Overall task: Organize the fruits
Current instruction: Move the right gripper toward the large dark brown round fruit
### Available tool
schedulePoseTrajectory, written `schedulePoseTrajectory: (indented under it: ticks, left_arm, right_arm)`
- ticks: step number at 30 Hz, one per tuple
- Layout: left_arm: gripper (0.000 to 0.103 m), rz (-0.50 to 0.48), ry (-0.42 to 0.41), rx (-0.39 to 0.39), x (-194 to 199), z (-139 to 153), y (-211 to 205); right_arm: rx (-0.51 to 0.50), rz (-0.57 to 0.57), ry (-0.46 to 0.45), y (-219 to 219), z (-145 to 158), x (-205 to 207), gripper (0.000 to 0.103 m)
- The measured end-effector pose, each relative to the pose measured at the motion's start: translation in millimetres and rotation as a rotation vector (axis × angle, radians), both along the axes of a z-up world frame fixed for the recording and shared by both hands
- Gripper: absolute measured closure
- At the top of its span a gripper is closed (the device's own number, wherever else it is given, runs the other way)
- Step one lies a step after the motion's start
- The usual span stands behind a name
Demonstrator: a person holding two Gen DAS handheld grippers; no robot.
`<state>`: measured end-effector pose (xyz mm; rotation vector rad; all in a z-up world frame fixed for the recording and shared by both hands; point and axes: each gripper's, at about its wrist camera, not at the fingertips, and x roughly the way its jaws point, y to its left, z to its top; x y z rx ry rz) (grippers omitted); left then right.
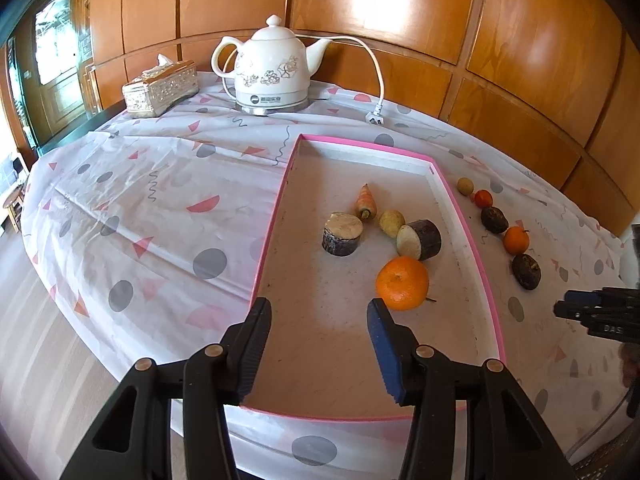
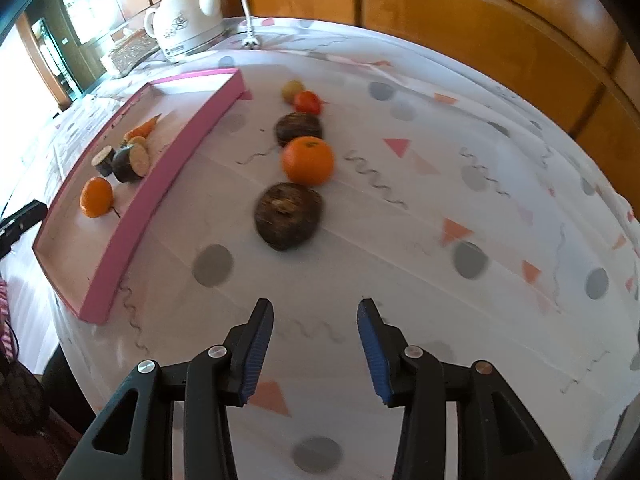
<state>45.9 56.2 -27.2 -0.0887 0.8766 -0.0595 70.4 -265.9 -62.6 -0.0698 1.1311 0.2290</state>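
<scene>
A shallow pink-rimmed rectangular tray (image 1: 276, 216) lies on a white tablecloth patterned with grey dots and pink triangles (image 1: 140, 208). Inside the tray sit a round orange mandarin (image 1: 401, 283), two short dark-skinned cut cane sections (image 1: 342, 233), a small yellowish fruit (image 1: 391, 222) and a stubby carrot piece (image 1: 365, 201).

The left gripper (image 1: 320, 344) hovers over the tray's near end, its jaws parted and empty, the mandarin just beyond its right tip.

To the right of the tray, a row of fruits rests on the cloth: a small pale round fruit (image 2: 292, 89), a red tomato (image 2: 307, 101), a dark wrinkled fruit (image 2: 298, 127), a second orange mandarin (image 2: 308, 160) and a nearer dark wrinkled fruit (image 2: 289, 216). The right gripper (image 2: 316, 340) hangs above bare cloth in front of this row, jaws partly apart, holding nothing.

A white ceramic electric kettle (image 1: 272, 68) and an ornate tissue box (image 1: 160, 88) stand at the far edge.
</scene>
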Motion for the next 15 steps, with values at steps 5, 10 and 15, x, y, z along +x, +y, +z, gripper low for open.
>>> schedulePoseTrajectory:
  ticks: [5, 10, 15]
  left_arm:
    - [0.051, 0.018, -0.008, -0.008, -1.7, 1.5, 6.6]
    - [0.051, 0.032, -0.013, -0.019, -3.3, 2.8, 12.3]
    - [0.049, 0.044, -0.023, -0.019, -5.7, 5.3, 16.0]
  right_arm:
    - [0.019, -0.001, -0.007, 16.2, -1.1, 11.6, 0.058]
    - [0.015, -0.013, -0.017, 27.5, -2.3, 24.4, 0.049]
    - [-0.019, -0.043, -0.026, 32.0, -7.8, 39.5, 0.048]
